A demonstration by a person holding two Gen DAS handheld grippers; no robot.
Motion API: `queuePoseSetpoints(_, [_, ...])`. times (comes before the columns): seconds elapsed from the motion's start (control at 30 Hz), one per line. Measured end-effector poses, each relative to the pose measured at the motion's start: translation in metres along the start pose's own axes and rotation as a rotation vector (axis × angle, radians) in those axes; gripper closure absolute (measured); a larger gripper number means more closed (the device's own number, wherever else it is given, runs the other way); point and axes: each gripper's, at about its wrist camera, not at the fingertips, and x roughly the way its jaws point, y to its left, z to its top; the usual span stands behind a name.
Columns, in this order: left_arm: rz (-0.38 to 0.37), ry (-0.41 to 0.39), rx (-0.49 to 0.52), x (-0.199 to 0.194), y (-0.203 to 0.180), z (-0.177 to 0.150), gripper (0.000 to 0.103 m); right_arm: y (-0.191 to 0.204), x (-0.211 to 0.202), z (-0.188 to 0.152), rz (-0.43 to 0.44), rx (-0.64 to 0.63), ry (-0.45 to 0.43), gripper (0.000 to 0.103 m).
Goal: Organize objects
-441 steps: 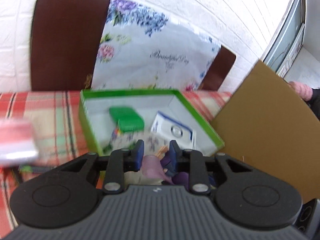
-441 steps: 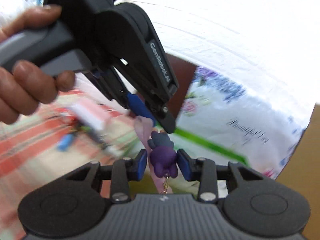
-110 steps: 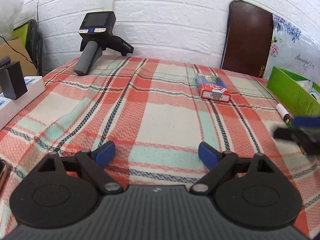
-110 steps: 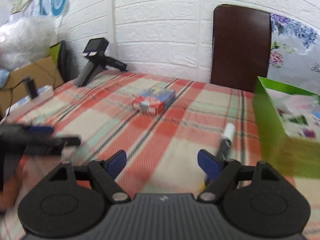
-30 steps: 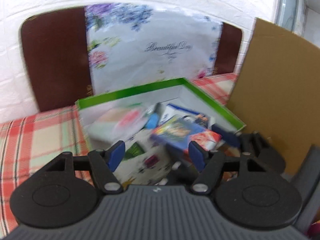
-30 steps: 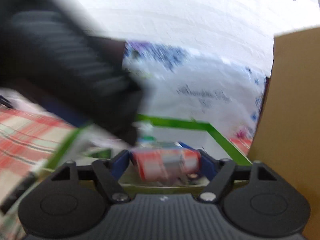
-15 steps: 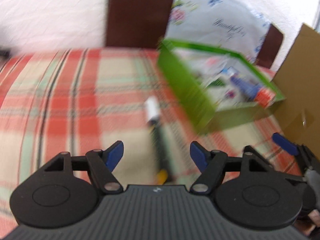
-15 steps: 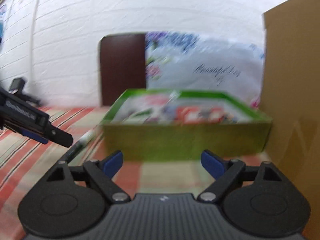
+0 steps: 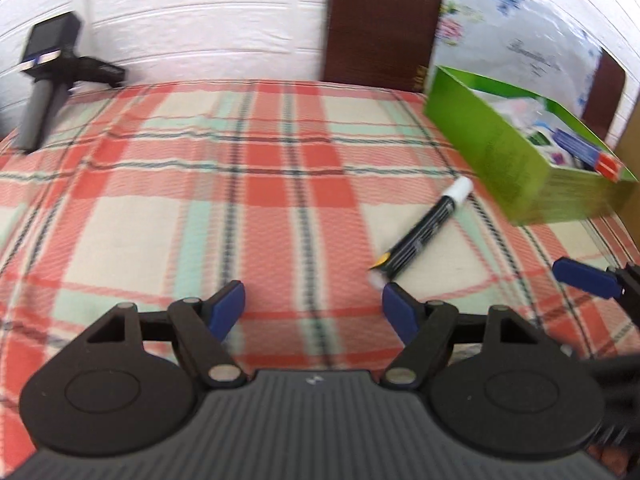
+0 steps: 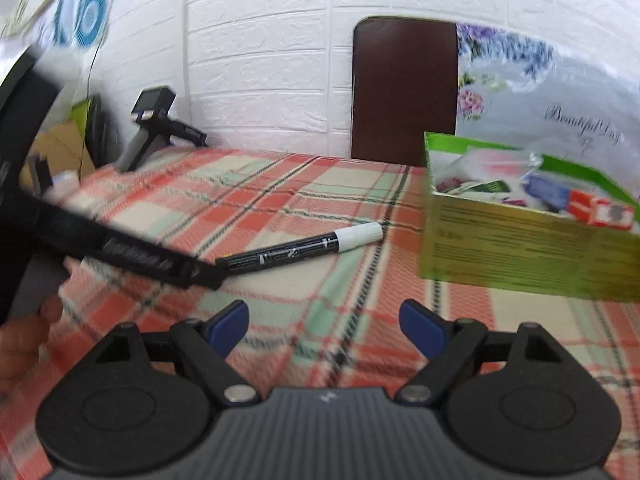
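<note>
The left claw (image 9: 312,306) is spread wide with nothing between its blue-tipped fingers (image 9: 226,310), hanging low over the plaid-covered surface (image 9: 160,200). The right claw (image 10: 324,326) is likewise wide and holds nothing; its blue fingertips (image 10: 422,328) frame a bare stretch of the red, cream and mint cloth.

A black marker (image 9: 422,232) with a white cap lies flat on the surface, just ahead of the left claw's right finger and slightly to its right, its white cap pointing toward the far right. In the right wrist view the same marker (image 10: 300,254) lies ahead and left of centre, its dark end right by the tip of the left claw (image 10: 200,272), which reaches in from the left edge; whether the two touch cannot be told.

A green box (image 9: 492,152) stands on the far right of the surface, near the marker's capped end but apart from it. It is open at the top and holds a jumble of small packets, among them a red and white carton (image 10: 596,210) near its right corner and a clear plastic bag (image 10: 492,164) toward the back.

A dark brown chair back (image 10: 404,88) rises behind the surface against a white brick-patterned wall (image 10: 260,48), with a floral sheet (image 10: 540,92) draped to its right. At the far left of the surface another handheld gripper device (image 9: 48,80) rests with its grey handle downward.
</note>
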Motion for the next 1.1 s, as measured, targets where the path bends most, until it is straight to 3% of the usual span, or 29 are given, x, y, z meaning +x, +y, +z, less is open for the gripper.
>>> queuePoseSetpoints(0.23, [0.039,-0.019,-0.004,-0.015,0.020,-0.015,0.026,-0.004,0.041,0.034,0.043,0.127,0.029,0.024])
queuePoseSetpoints(0.37, [0.015,-0.010,-0.017,-0.022,0.025,-0.017,0.026,0.001,0.082,0.045,0.052,0.169,0.130,0.027])
queuePoseSetpoints(0.5, [-0.050,0.013,-0.076,-0.025,0.038,-0.013,0.026,0.029,0.078,0.033,0.045,-0.048,0.103,0.078])
queuePoseSetpoints(0.57, [-0.079,0.034,-0.104,-0.024,0.041,-0.010,0.026,0.034,0.066,0.024,0.070,-0.105,0.092,0.085])
queuePoseSetpoints(0.77, [-0.206,0.092,-0.111,-0.021,0.017,-0.008,0.027,0.029,0.017,-0.007,0.094,-0.122,0.074,0.085])
queuePoseSetpoints(0.9, [-0.314,0.143,-0.101,-0.013,-0.015,-0.006,0.026,0.019,-0.004,-0.017,0.119,-0.056,0.088,0.085])
queuePoseSetpoints(1.0, [-0.344,0.170,-0.091,-0.006,-0.039,-0.004,0.026,0.008,-0.014,-0.022,0.169,0.040,0.099,0.085])
queuePoseSetpoints(1.07, [-0.361,0.178,-0.082,-0.002,-0.050,-0.002,0.033,0.000,-0.020,-0.025,0.207,0.110,0.100,0.085])
queuePoseSetpoints(1.1, [-0.368,0.185,-0.078,0.000,-0.055,-0.001,0.047,-0.002,-0.023,-0.025,0.216,0.125,0.098,0.085])
